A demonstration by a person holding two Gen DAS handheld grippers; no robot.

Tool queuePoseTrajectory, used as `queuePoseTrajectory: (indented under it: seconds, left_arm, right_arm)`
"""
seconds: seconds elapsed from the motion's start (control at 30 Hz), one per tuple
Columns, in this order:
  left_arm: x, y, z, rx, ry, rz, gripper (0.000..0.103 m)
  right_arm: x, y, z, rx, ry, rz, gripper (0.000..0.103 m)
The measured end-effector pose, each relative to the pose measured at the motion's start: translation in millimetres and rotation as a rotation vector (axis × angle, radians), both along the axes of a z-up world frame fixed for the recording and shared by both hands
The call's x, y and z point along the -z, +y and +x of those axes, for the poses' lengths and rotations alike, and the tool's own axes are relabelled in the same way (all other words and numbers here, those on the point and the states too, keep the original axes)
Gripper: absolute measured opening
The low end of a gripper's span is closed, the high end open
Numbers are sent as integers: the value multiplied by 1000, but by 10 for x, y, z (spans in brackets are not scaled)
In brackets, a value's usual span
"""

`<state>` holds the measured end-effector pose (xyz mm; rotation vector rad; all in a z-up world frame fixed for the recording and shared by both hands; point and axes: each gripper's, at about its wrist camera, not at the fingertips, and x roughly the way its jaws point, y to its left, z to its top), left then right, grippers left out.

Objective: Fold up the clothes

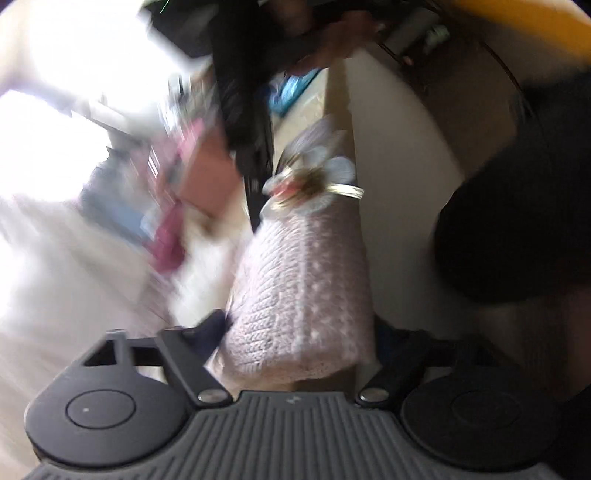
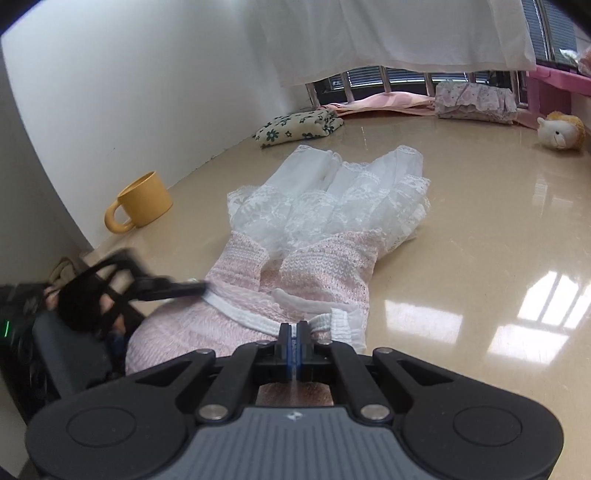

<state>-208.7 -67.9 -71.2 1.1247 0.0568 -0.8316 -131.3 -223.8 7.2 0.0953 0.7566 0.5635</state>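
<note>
We have the pink knit dress (image 2: 295,273) lying along the floor's (image 2: 480,221) middle, sleeves folded in. Our right claw (image 2: 297,334) is clenched on its white trim; our left claw (image 1: 295,332) straddles the bodice, spread wide. Folding the length remains.

Glossy beige floor (image 2: 461,229) reflects window light; plain white wall (image 2: 129,92) on left. White curtain (image 2: 388,33) hangs over barred window (image 2: 369,79). Pink shelf (image 2: 554,79) at right.
</note>
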Motion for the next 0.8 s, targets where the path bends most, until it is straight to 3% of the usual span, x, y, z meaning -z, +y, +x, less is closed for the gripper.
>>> queuePoseTrajectory:
  seconds: [0.07,0.13,0.2,0.27,0.37,0.43,0.5,0.53,0.6,0.63,0.67,0.7,0.73,0.8]
  left_arm:
    - [-100,28,99,7,82,-31,75]
    - [-231,73,231,6,189,-76,74]
    - [-380,129,381,7,307,-125,70]
    - [-515,184,519,7,401,-160,67]
    - [-613,220,644,4,492,-202,66]
    - [-641,232,697,2,535,-223,66]
    - [-663,259,717,-2,580,-247,66]
    - [-678,278,726,-5,603,-260,66]
    - [-725,337,743,-14,656,-289,60]
    - [-737,359,755,-16,684,-301,53]
    - [-757,386,777,-18,718,-313,44]
    - [-802,423,824,-16,771,-330,39]
    - [-864,476,883,-9,849,-363,26]
    - [-980,650,1045,3,1053,-495,23]
  right_arm:
    - [-47,31,-114,-75,-84,-66,3]
    - [-117,67,-261,-185,-200,-155,21]
    - [-160,93,-417,-302,-308,-233,77]
    - [-186,112,-579,-421,-410,-304,91]
    - [-196,151,-802,-597,-555,-423,89]
    - [20,225,-787,-660,-620,-576,88]
    - [234,283,-749,-704,-686,-707,76]
    - [286,285,-693,-713,-690,-719,71]
    - [240,271,-520,-732,-594,-640,58]
    - [165,244,-419,-725,-524,-567,56]
    - [78,212,-310,-721,-449,-488,48]
    - [-37,164,-183,-723,-362,-391,27]
    - [-153,117,-55,-723,-276,-294,14]
    - [-314,14,159,-750,-134,-139,13]
